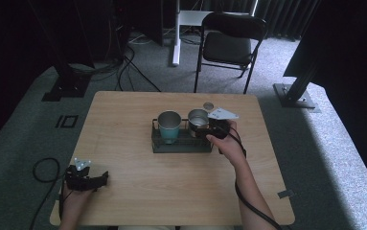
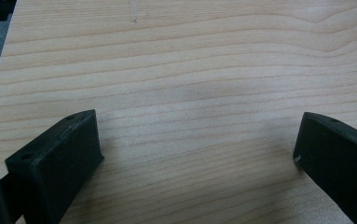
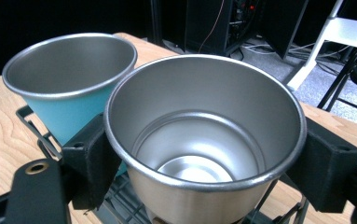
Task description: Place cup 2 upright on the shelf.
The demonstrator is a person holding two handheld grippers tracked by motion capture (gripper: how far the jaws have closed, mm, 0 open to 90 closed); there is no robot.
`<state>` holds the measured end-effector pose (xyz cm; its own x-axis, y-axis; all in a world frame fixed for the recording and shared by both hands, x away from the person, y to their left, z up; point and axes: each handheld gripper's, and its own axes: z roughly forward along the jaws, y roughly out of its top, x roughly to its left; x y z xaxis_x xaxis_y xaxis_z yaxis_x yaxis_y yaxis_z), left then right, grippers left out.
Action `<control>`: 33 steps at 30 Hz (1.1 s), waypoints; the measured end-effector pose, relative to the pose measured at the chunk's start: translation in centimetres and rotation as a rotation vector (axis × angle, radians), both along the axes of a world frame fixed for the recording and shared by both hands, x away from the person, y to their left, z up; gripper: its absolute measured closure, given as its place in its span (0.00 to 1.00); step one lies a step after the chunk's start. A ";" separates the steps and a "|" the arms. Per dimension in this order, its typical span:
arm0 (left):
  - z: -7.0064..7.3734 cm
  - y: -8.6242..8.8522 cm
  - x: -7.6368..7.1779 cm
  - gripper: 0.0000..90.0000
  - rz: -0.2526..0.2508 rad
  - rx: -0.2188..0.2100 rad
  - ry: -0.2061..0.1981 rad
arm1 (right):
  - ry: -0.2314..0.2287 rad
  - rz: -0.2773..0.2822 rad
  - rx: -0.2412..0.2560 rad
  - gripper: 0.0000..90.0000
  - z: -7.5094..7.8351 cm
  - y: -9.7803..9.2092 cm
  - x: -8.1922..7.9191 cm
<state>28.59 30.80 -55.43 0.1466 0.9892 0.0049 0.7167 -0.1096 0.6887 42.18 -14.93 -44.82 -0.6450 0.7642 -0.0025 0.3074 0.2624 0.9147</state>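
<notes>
Now, the right gripper [image 3: 204, 163] has its two black jaws pressed against opposite sides of the steel cup [image 3: 204, 140], just under the rim, so it is pinching that cup. The cup stands upright in the black wire rack [image 1: 181, 143], right beside a teal cup [image 3: 69, 79] with a steel lining, which sits in the same rack. In the high view the right hand [image 1: 226, 141] reaches in from the rack's right end. I cannot tell whether the steel cup's base rests on the rack or is just off it. Over at the near left corner of the table [image 1: 138, 191], the left gripper [image 2: 197, 149] idles with jaws spread wide above bare wood, holding nothing. This looks like the grasp step on the steel cup. The next move calls for a straight, level lift, so the cup clears the rack wires and doesn't knock its teal neighbour.
</notes>
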 end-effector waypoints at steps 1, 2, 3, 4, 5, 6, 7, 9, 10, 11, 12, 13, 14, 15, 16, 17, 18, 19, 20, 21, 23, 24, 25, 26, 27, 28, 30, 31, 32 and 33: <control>0.0 0.0 0.0 0.01 0.000 0.000 0.000 | 0.000 0.000 0.000 0.20 0.0 0.0 0.0; 0.0 0.0 0.0 0.01 0.000 0.000 0.000 | 0.006 -0.006 -0.007 0.20 -0.2 0.1 0.0; 0.0 0.0 0.0 0.01 0.000 0.000 0.000 | 0.006 -0.006 -0.007 0.20 -0.2 0.1 0.0; 0.0 0.0 0.0 0.01 0.000 0.000 0.000 | 0.009 -0.002 -0.012 0.20 -0.4 0.1 0.1; 0.0 0.0 0.0 0.01 0.000 0.000 0.000 | 0.013 0.002 -0.009 0.20 -0.6 0.2 0.1; 0.0 0.0 0.0 0.01 0.000 0.000 0.000 | 0.017 0.002 -0.009 0.20 -0.8 0.2 0.1; 0.0 0.0 0.0 0.01 0.000 0.000 0.000 | 0.017 0.002 -0.009 0.20 -0.8 0.2 0.1; 0.0 0.0 0.0 0.01 0.000 0.000 0.000 | 0.026 0.005 -0.016 0.20 -1.1 0.3 0.2; 0.0 0.0 0.0 0.01 0.000 0.000 0.000 | 0.032 0.004 -0.016 0.20 -1.2 0.4 0.2; 0.0 0.0 0.0 0.01 0.000 0.000 0.000 | 0.036 0.006 -0.019 0.20 -1.4 0.4 0.3; 0.0 0.0 0.0 0.01 0.000 0.000 0.000 | 0.044 0.003 -0.023 0.20 -1.6 0.6 0.3; 0.0 0.0 0.0 0.01 0.000 0.000 0.000 | 0.044 0.003 -0.023 0.20 -1.6 0.6 0.3; 0.0 0.0 0.0 0.01 0.000 0.000 0.000 | 0.045 0.005 -0.033 0.20 -1.8 0.8 0.4; 0.0 0.0 0.0 0.01 0.000 0.000 0.000 | 0.045 0.005 -0.033 0.20 -1.8 0.8 0.4; 0.0 0.0 0.0 0.01 0.000 0.000 0.000 | 0.049 0.003 -0.042 0.20 -1.9 1.0 0.5; 0.0 0.0 0.0 0.01 0.000 0.000 0.000 | 0.049 0.003 -0.042 0.20 -1.9 1.0 0.5; 0.0 0.0 0.0 0.01 0.000 0.000 0.000 | 0.051 0.003 -0.054 0.20 -1.9 1.1 0.6; 0.0 0.0 0.0 0.01 0.000 0.000 0.000 | 0.055 0.002 -0.054 0.20 -2.0 1.2 0.6; 0.0 0.0 0.0 0.01 0.000 0.000 0.000 | 0.056 0.002 -0.054 0.20 -2.1 1.2 0.7; 0.0 0.0 0.0 0.01 0.000 0.000 0.000 | 0.057 0.001 -0.058 0.20 -2.2 1.3 0.7; 0.0 0.0 0.0 0.01 0.000 0.000 0.000 | 0.059 0.000 -0.061 0.20 -2.3 1.3 0.8; 0.0 0.0 0.0 0.01 0.000 0.000 0.000 | 0.070 0.004 -0.063 0.20 -2.4 1.4 0.8; 0.0 0.0 0.0 0.01 0.000 0.000 0.000 | 0.070 0.004 -0.063 0.20 -2.4 1.4 0.8; 0.0 0.0 0.0 0.01 0.000 0.000 0.000 | 0.071 0.007 -0.072 0.20 -2.6 1.6 0.9; 0.0 0.0 0.0 0.01 0.000 0.000 0.000 | 0.071 0.007 -0.072 0.20 -2.6 1.6 0.9; 0.0 0.0 0.0 0.01 0.000 0.000 0.000 | 0.080 0.005 -0.079 0.20 -2.6 1.7 1.0; 0.0 0.0 0.0 0.01 0.000 0.000 0.000 | 0.081 0.003 -0.079 0.20 -2.6 1.8 1.0; 0.0 0.0 0.0 0.01 0.000 0.000 0.000 | 0.081 0.003 -0.079 0.20 -2.6 1.8 1.0; 0.0 0.0 0.0 0.01 0.000 0.000 0.000 | 0.083 0.002 -0.078 0.20 -2.6 1.9 1.0; 0.0 0.0 0.0 0.01 0.000 0.000 0.000 | 0.085 0.002 -0.079 0.20 -2.6 1.9 1.1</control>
<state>28.59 30.80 -55.43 0.1466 0.9892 0.0049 0.7167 -0.1096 0.6887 43.24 -13.06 -47.42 -0.6471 0.7623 -0.0083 0.3820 0.3336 0.8619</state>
